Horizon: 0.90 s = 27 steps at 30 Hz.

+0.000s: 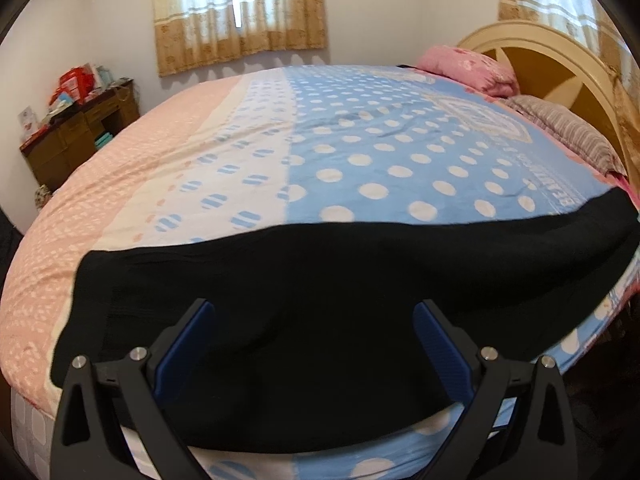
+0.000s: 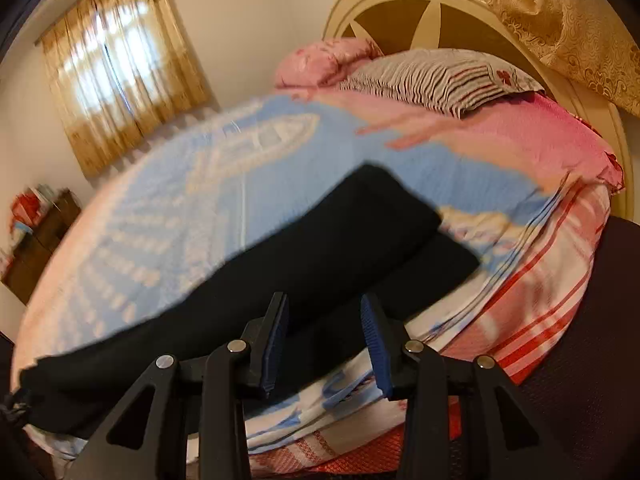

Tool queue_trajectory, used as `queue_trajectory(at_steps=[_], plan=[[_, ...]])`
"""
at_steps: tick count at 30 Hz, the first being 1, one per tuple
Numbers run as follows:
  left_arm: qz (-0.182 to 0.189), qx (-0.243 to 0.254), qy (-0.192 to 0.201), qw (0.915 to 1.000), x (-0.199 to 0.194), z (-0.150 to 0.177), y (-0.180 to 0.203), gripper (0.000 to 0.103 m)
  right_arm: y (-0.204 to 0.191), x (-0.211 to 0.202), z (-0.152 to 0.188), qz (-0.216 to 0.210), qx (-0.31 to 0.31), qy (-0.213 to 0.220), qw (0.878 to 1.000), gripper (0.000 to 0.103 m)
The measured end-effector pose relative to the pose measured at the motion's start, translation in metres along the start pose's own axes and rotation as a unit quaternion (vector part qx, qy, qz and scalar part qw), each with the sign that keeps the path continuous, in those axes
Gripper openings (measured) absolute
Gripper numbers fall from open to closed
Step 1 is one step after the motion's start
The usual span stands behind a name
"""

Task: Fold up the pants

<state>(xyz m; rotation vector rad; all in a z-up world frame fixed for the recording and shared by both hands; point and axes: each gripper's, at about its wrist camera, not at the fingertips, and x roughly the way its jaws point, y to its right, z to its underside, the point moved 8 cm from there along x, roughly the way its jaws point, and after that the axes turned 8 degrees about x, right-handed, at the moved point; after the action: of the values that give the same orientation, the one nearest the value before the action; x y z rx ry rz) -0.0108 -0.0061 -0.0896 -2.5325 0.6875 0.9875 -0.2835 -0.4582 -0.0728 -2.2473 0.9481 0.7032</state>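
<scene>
The black pants (image 1: 320, 320) lie flat along the near edge of the bed, stretched lengthwise from left to right. In the right wrist view the pants (image 2: 280, 272) show two legs lying side by side toward the far right, one end slightly beyond the other, cloth smooth and dark

I see plain black pants (image 1: 320, 280) on a bedspread (image 1: 400, 152) that is light blue with white polka dots, turning to white with blue striped dots and then pale pink with white flecks. My two grippers are black with blue finger pads (image 1: 182, 344). Behind are a pink pillow (image 1: 468, 66), a striped grey pillow (image 1: 568, 132), a cream headboard (image 1: 560, 44) and gold patterned curtains (image 1: 240, 12).
</scene>
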Motion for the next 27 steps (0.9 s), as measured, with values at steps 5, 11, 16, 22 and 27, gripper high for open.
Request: queue_trajectory(at_steps=[5,11,16,22,27], plan=[[0.011,0.017,0.015,0.9997,-0.012,0.002,0.011,0.101,-0.007,0.013,-0.003,0.005,0.013,0.004,1.000,0.040],[0.006,-0.002,0.010,0.9999,-0.012,0.007,0.004,0.101,-0.031,0.021,0.009,-0.024,-0.008,-0.013,1.000,0.021],[0.016,0.012,0.017,0.9997,-0.017,0.006,0.014,0.101,-0.034,0.020,0.012,-0.063,0.021,-0.023,0.998,0.006],[0.042,0.046,0.010,0.9980,-0.014,0.009,0.044,0.101,-0.032,-0.017,0.002,-0.108,0.063,0.001,0.992,0.005],[0.059,0.070,0.013,0.9957,-0.013,0.008,0.067,0.101,-0.079,-0.034,0.043,-0.242,0.107,-0.053,0.963,0.015]])
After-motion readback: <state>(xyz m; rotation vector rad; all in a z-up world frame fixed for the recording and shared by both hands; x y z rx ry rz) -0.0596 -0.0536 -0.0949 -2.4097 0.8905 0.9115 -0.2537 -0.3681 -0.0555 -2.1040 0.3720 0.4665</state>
